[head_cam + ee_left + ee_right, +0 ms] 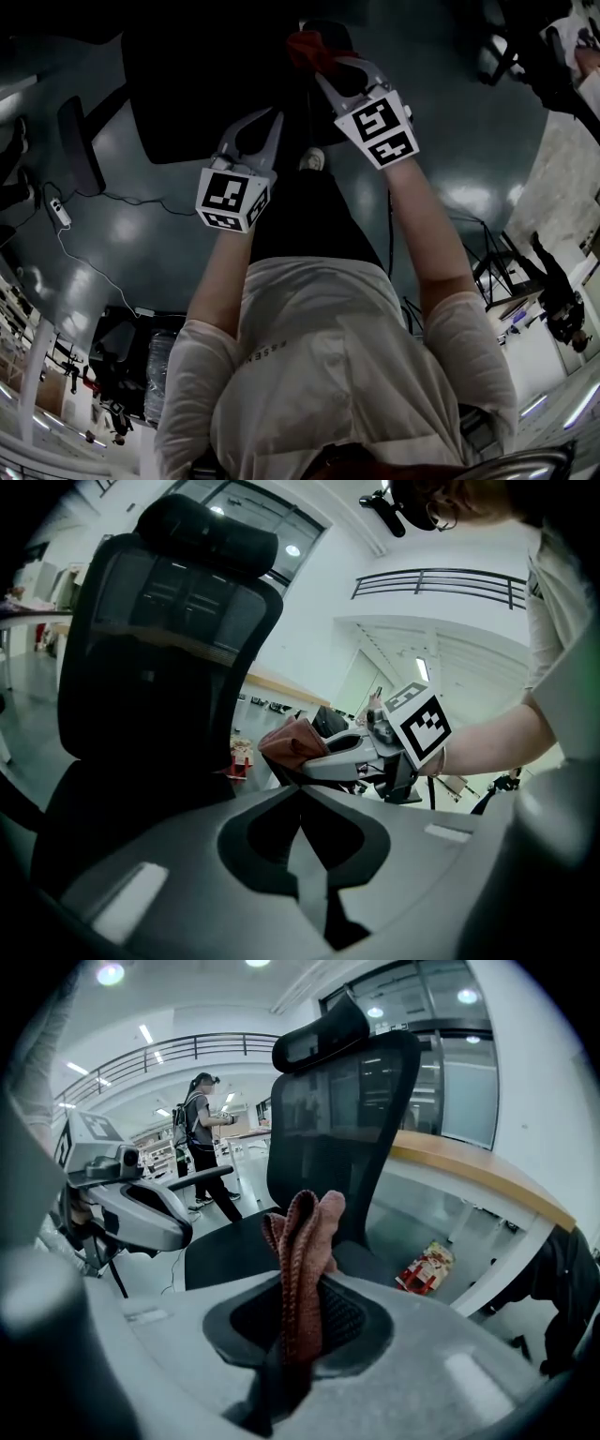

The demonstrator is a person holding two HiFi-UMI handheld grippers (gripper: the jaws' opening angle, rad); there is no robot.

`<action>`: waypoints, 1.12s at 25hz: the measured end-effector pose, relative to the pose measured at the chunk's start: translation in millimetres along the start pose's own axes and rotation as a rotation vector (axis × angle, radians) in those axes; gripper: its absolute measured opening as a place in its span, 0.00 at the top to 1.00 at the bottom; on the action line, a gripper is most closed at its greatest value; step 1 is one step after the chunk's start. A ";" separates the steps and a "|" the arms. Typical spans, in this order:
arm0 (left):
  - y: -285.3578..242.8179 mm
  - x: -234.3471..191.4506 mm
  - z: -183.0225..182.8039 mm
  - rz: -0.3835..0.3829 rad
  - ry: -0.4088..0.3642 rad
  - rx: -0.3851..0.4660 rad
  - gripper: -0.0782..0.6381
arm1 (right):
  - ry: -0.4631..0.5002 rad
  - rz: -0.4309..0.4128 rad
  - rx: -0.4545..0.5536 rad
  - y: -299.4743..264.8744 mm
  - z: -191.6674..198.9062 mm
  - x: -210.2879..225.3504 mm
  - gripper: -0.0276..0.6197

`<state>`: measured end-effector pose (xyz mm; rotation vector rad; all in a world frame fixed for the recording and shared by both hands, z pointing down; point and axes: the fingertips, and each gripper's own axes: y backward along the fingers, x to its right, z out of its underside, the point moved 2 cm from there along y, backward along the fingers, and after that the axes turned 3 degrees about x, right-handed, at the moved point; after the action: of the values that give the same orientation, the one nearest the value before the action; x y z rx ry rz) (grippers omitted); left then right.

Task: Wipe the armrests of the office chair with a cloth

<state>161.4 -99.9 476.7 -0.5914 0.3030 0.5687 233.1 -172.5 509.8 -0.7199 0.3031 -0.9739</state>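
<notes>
The black mesh office chair (211, 84) stands in front of me, with one armrest (80, 141) out at its left. My right gripper (323, 66) is shut on a folded reddish-brown cloth (307, 45) and holds it over the chair's right side. In the right gripper view the cloth (302, 1260) sticks up from between the jaws, in front of the chair back (342, 1119). My left gripper (265, 114) hovers beside it over the seat, shut on nothing. In the left gripper view its jaws meet at a point, and the right gripper (314, 761) with the cloth (292, 741) is ahead.
A power strip with a cable (59, 214) lies on the dark floor at the left. A long desk (478, 1185) runs behind the chair, with a red packet (427, 1267) on the floor under it. One person (202, 1138) stands far off, another (558, 281) at the right.
</notes>
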 end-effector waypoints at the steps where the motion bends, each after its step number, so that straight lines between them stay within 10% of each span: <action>1: 2.8 3.7 3.0 -0.001 -0.001 0.003 0.87 | -0.001 -0.006 0.000 3.1 3.3 -5.2 0.88; 18: 38.4 67.1 49.8 -0.007 -0.035 0.019 0.87 | -0.079 -0.078 0.036 65.9 68.0 -106.9 0.88; 28: 38.1 86.7 58.9 -0.002 -0.026 0.020 0.87 | -0.134 -0.016 0.052 107.8 85.5 -96.5 0.88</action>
<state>215.4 -2.6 470.0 -0.5644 0.2830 0.5708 296.1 -17.7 492.1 -0.7376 0.1544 -0.9405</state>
